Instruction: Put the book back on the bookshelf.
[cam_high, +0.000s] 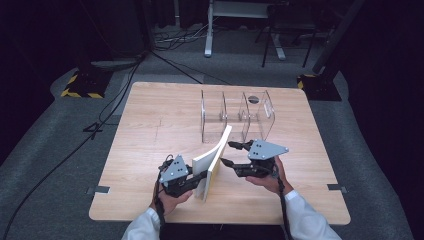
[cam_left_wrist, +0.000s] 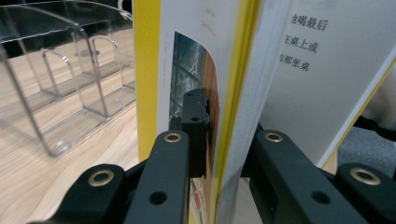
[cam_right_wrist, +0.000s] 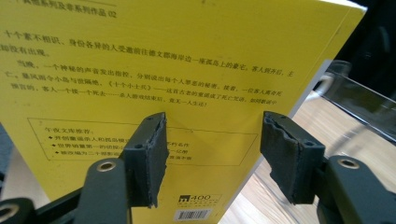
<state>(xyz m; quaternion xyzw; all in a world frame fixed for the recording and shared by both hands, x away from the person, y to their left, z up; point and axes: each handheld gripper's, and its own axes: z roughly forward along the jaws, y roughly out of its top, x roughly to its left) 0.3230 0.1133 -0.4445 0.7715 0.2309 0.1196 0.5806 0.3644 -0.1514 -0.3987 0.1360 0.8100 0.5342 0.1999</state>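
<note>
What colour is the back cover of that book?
Bright yellow with black print; the book shows it best in the right gripper view.

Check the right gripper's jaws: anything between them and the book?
Nothing. In the right gripper view the right gripper stands open, with only a bare gap before the book and its yellow back cover. The left gripper clamps the book.

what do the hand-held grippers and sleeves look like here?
Both are black: the left hand-held gripper and right hand-held gripper each carry a grey three-cornered plate on top. The jaw arms have brass-ringed holes; the right pads are dark grey and worn. Black cables trail back. Sleeves are white.
</note>
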